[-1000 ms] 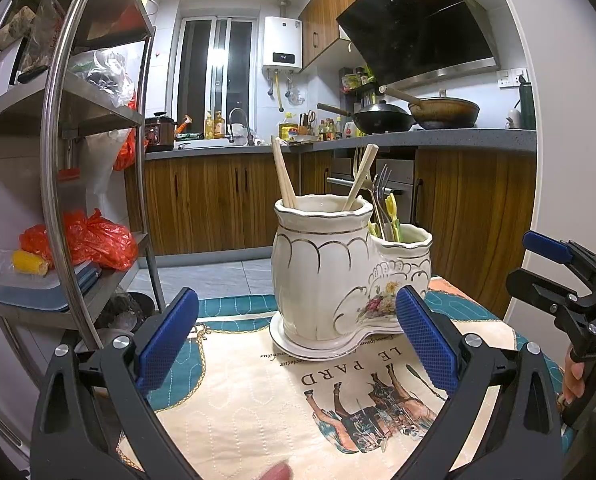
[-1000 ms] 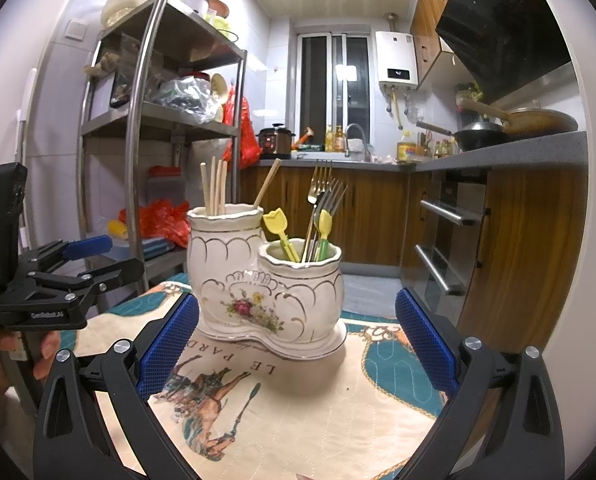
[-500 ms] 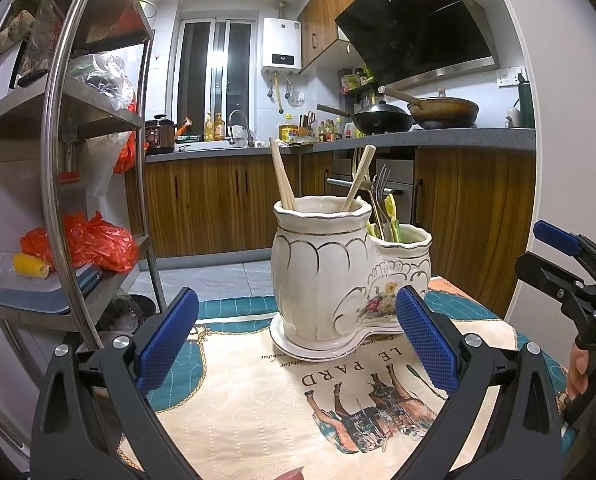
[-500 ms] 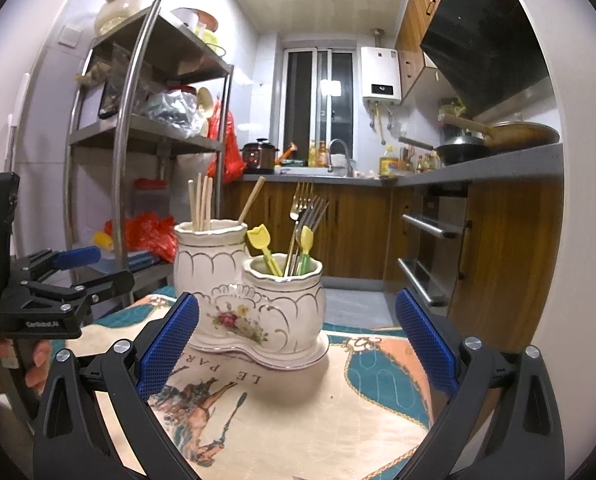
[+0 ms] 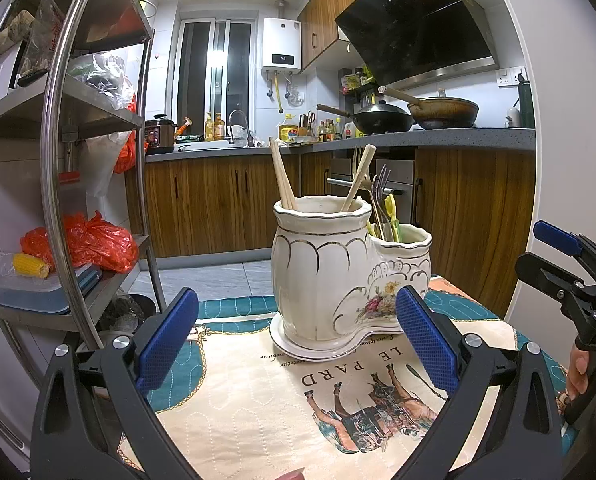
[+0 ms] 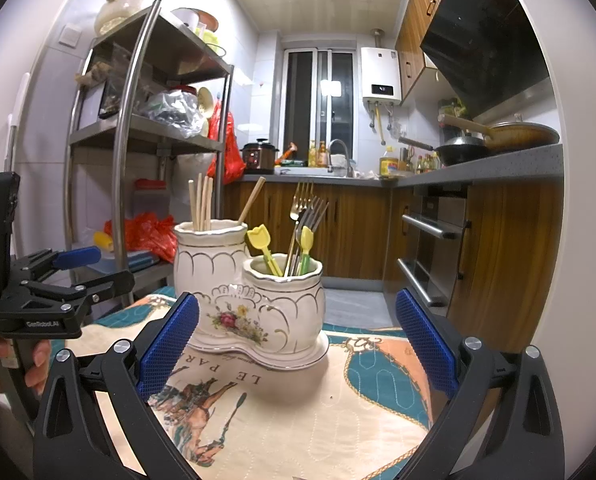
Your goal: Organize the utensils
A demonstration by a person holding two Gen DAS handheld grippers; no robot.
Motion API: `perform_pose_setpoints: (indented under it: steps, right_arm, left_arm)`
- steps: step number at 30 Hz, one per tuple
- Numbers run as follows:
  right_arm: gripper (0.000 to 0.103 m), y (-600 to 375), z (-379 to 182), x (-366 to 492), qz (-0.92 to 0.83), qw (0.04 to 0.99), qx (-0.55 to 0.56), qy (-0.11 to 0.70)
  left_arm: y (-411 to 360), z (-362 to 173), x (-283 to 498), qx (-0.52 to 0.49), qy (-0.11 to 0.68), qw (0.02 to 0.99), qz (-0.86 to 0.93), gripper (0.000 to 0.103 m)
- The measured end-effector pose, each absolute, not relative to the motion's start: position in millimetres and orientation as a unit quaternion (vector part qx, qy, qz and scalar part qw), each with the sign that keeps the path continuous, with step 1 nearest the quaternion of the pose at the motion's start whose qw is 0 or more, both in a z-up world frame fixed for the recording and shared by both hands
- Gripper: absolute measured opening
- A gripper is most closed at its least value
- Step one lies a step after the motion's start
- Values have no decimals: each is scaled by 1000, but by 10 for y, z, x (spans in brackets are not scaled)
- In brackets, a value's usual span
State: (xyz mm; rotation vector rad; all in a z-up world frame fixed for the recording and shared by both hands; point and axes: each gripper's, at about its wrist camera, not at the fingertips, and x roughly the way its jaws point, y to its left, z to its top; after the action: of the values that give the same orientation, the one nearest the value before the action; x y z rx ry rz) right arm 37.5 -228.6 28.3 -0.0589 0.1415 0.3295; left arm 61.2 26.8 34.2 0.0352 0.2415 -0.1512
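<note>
Wooden chopsticks (image 6: 201,202) upright in ceramic holder (image 6: 250,296), both grippers' fingers spread, empty.

A table covered by a quilted cloth (image 5: 258,412) printed with horses and "LE PARD", bordered in teal. On it stands a white double ceramic utensil holder (image 6: 254,300) on its own joined saucer base.

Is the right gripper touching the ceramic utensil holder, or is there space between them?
Apart. In the right wrist view the right gripper is open, and tablecloth shows between its fingers and the ceramic utensil holder, which stands farther back.
</note>
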Motion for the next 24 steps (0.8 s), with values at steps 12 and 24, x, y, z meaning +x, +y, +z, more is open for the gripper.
perform_pose_setpoints:
  steps: [12,24]
  right_arm:
    - [98,-2285,283,378,164,984,-29,71]
    - [98,-2286,284,378,164,984,-29,71]
  left_arm:
    - [273,341,612,18,121,990,-75,97]
    - [270,330,614,17,122,990,-70,97]
